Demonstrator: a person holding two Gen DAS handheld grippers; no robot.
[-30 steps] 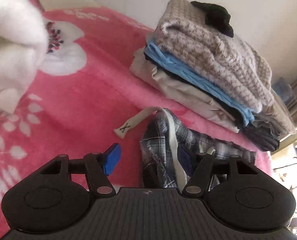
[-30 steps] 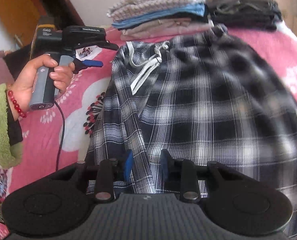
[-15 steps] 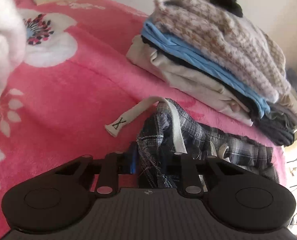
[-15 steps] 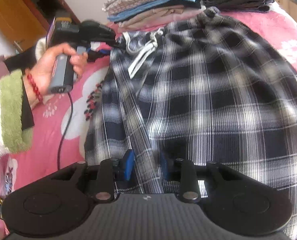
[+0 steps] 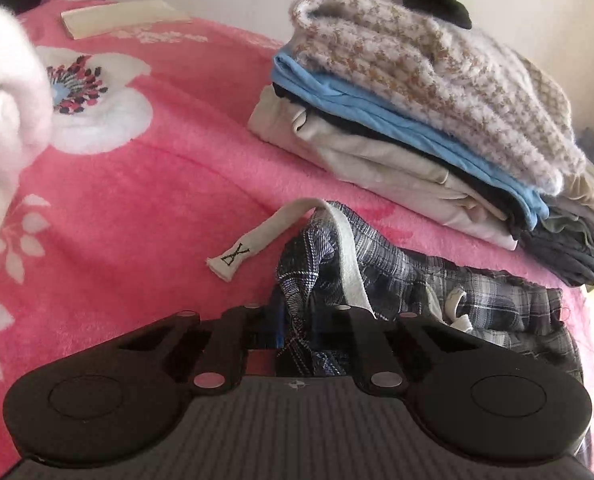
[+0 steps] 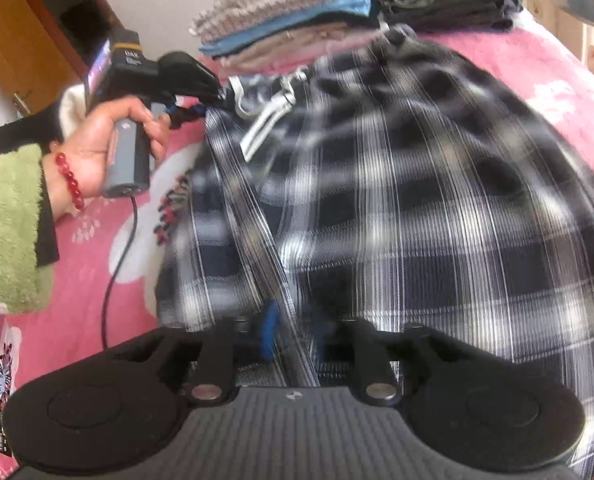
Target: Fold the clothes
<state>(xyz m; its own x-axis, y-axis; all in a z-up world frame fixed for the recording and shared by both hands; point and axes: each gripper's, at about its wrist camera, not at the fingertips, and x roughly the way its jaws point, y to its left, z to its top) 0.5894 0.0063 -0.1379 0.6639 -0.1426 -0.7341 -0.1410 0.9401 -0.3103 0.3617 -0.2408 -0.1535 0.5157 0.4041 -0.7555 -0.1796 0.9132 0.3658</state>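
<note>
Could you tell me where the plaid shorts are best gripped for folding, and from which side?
Grip the plaid shorts at the bunched waistband corner by the drawstring, from the open blanket side; the folded pile blocks the far side.

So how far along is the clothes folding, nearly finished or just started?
Partly done. A stack of folded clothes already sits at the back of the pink blanket. In hand are the plaid shorts, still spread flat: the left claw has just been closing and pinches the waistband by the drawstring, the right claw grips the hem. Folding and stacking them is left.
</note>
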